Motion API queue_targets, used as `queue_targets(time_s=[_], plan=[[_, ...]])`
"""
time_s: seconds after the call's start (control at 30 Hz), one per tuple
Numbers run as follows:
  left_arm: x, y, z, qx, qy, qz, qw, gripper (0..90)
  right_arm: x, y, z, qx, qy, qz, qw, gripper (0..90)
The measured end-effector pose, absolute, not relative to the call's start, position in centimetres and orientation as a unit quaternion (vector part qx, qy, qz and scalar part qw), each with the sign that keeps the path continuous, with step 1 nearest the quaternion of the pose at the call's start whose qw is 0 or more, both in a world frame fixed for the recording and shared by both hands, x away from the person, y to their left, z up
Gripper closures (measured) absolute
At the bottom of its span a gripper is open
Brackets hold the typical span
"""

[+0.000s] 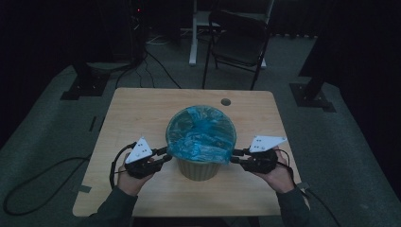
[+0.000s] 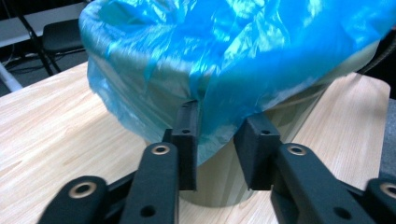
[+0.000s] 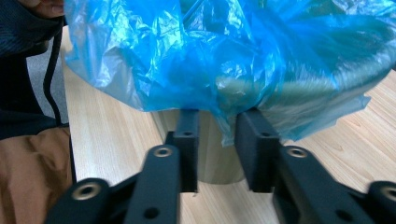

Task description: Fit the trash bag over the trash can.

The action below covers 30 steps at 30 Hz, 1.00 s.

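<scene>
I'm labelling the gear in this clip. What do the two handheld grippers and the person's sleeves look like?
Both the left gripper and the right gripper are black, each topped by a pale grey three-cornered plate with small dark marks. Their jaws are flat black bars with metal-ringed holes, ending in blocky black pads. A black cable trails from the left one. The sleeves are dark grey.

We see both forearms come in from the bottom of the high view, dark sleeves angled inward. The left hand [image 1: 128, 177] holds the left gripper [image 1: 165, 155] pointing right and slightly forward, its jaws parted with a narrow gap between them. The right hand [image 1: 276, 175] holds the right gripper [image 1: 233, 156] pointing left, its jaws likewise a little apart. The two grippers face each other, level and well apart
</scene>
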<state>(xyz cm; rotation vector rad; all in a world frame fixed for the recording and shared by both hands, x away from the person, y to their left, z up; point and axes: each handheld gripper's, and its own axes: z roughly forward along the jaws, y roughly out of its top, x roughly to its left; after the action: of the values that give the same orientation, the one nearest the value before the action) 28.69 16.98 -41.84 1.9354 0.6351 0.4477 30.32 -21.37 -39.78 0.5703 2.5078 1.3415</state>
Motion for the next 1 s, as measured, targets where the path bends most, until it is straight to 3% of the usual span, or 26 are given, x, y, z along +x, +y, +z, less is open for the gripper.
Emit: queue_targets(time_s=[0.13, 0.37, 0.53, 1.0], plan=[[29.1, 16.6, -41.6, 0.802, 0.259, 0.19, 0.503, 74.5, 30.7, -21.1, -39.7, 0.199, 0.858, 0.457, 0.125, 79.6], [29.3, 15.8, -41.6, 0.809, 0.24, 0.187, 0.504, 88.4, 31.4, -20.4, -39.8, 0.193, 0.859, 0.46, 0.112, 88.4], [28.8, 14.8, -42.1, 0.823, 0.217, 0.18, 0.493, 89.1, 31.1, -19.8, -40.0, 0.176, 0.865, 0.457, 0.106, 89.4], [30.0, 15.2, -44.8, 0.844, 0.237, 0.166, 0.452, 89.3, 32.0, -20.3, -42.2, 0.186, 0.883, 0.421, 0.086, 90.0]])
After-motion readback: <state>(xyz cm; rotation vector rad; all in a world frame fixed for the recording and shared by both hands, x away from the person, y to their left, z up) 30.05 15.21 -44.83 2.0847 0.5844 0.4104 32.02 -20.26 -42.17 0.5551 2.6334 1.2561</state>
